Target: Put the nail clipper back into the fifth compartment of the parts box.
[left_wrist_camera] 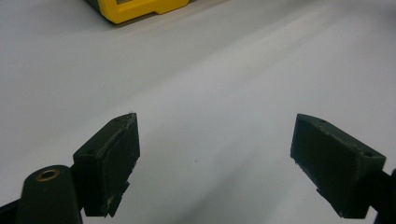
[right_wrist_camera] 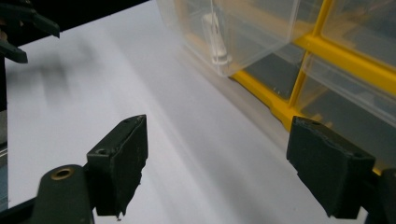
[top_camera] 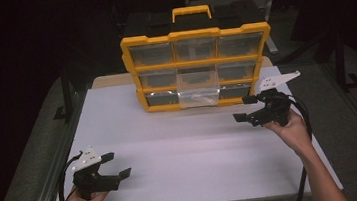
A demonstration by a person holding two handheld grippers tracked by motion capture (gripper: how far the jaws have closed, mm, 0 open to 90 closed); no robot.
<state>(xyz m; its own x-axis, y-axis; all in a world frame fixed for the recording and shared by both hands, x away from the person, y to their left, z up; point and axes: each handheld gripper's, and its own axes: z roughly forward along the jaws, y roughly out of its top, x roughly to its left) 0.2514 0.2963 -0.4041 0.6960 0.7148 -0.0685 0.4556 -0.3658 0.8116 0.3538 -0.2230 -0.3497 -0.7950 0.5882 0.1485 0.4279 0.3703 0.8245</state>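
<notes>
Left hand-held gripper [top_camera: 121, 165]: we see jaws apart, empty, above the surface [top_camera: 182, 150].
Right hand-held gripper [top_camera: 242, 109]: jaws apart, empty, near the organizer [top_camera: 198, 68].
Drawer [top_camera: 198, 90]: pulled out.

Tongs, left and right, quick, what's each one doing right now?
Left tongs: open, holding nothing.
Right tongs: open, holding nothing.
</notes>
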